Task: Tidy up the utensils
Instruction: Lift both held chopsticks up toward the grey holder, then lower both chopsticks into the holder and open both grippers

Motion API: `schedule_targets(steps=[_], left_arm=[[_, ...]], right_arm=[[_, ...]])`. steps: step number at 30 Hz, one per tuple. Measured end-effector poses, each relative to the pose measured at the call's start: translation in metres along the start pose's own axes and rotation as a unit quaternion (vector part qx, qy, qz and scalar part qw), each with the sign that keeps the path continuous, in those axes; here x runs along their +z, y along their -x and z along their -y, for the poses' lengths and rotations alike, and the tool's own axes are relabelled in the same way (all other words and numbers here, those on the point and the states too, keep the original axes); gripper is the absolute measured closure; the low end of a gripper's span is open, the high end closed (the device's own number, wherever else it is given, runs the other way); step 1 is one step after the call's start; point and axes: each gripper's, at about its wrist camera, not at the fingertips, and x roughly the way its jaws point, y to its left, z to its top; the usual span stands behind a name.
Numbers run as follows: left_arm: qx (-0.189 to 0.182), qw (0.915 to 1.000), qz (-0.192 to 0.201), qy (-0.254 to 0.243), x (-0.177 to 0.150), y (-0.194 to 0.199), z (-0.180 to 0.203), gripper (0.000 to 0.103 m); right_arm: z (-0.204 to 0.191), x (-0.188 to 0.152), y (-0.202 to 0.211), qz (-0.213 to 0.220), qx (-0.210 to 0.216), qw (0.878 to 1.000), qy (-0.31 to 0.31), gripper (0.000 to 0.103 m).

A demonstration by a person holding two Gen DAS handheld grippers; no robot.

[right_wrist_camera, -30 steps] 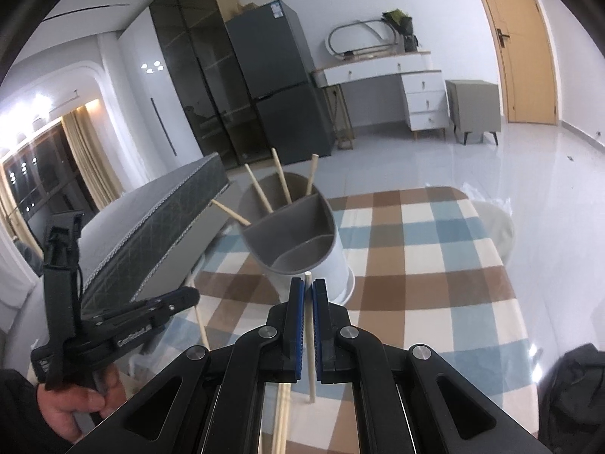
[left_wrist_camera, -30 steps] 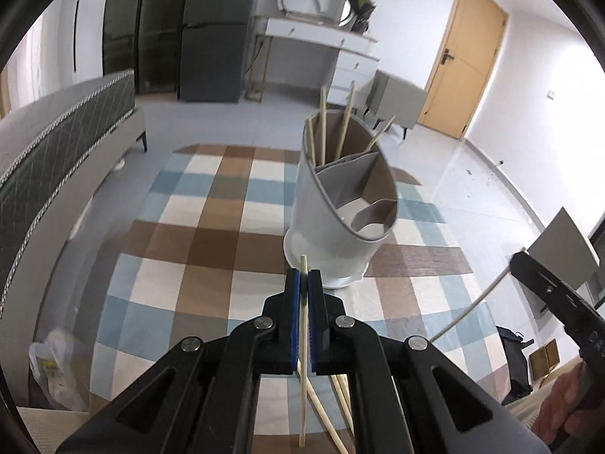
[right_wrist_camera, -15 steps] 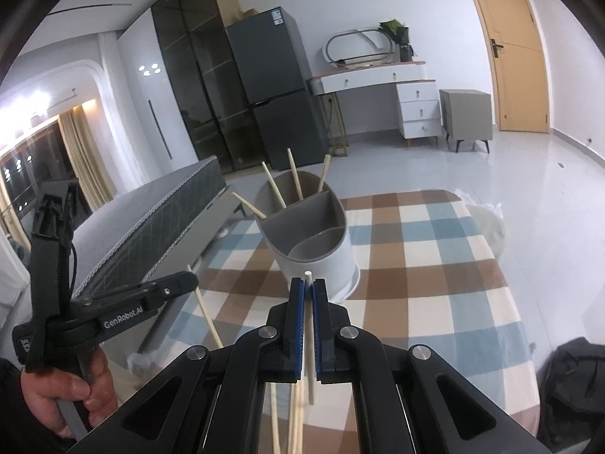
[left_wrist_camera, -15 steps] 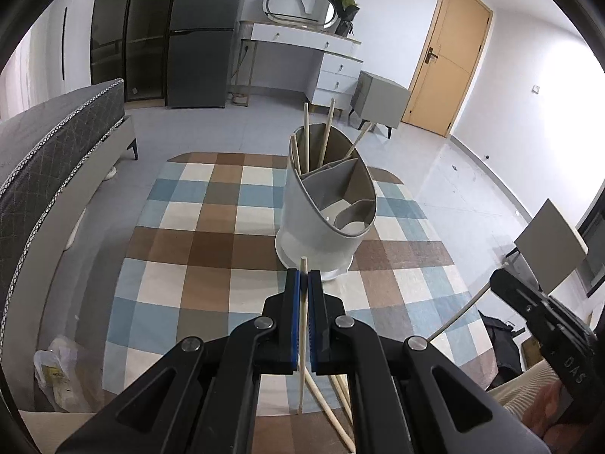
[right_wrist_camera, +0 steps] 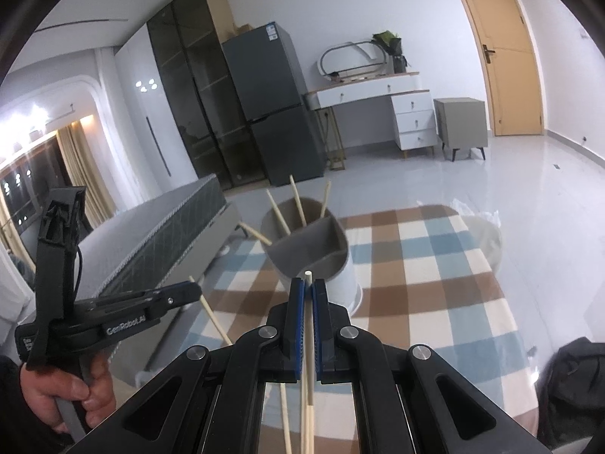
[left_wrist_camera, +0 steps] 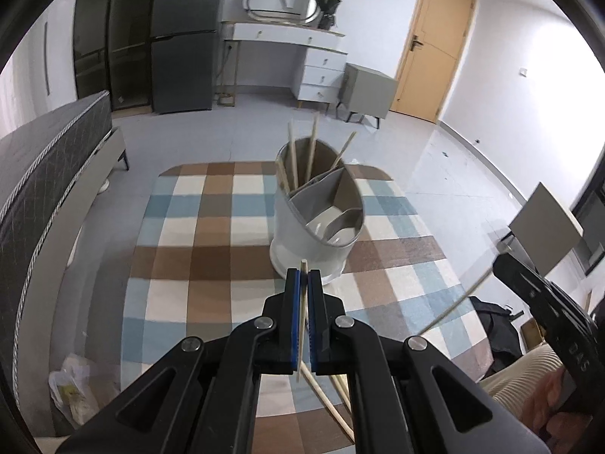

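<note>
Both grippers have risen since a second ago, so the grey utensil holder (left_wrist_camera: pixel 317 223) now sits lower and smaller ahead of each claw, with more of the checked tablecloth (left_wrist_camera: pixel 211 249) showing around it. The left gripper (left_wrist_camera: pixel 303 283) is clamped on a single wooden chopstick (left_wrist_camera: pixel 302 310), which stands nearly upright between the blue pads, its tip poking just above them and its lower end hanging free below. The right gripper (right_wrist_camera: pixel 308 295) is likewise clamped on a chopstick of its own (right_wrist_camera: pixel 309 325), held upright with its blunt end just above the pads.

Straight ahead of each claw stands the holder, an oval tub with inner walls dividing it into compartments. Its far compartment holds four chopsticks (left_wrist_camera: pixel 311 151) leaning against the rim at different angles; the nearer compartments appear to hold nothing, though their floors are only partly visible. Below and behind the left claw, a few loose chopsticks (left_wrist_camera: pixel 329 405) lie on the cloth.

Seen from the right wrist, the left gripper is off to the left of the claw, its chopstick slanting down. Seen from the left wrist, the right gripper is at the far right, its chopstick angled toward the table.
</note>
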Motion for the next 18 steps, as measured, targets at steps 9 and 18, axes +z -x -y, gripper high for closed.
schedule_targets(steps=[9,18], left_arm=[[-0.034,0.9989,0.031,0.009,0.057,0.030,0.009,0.103],[-0.044,0.9960,0.076,-0.019,0.119,0.048,0.021,0.103]], right_arm=[[0.007,0.037,-0.008,0.020,0.006,1.000,-0.011,0.100],[0.002,0.100,-0.018,0.052,0.011,0.999,0.013,0.100]])
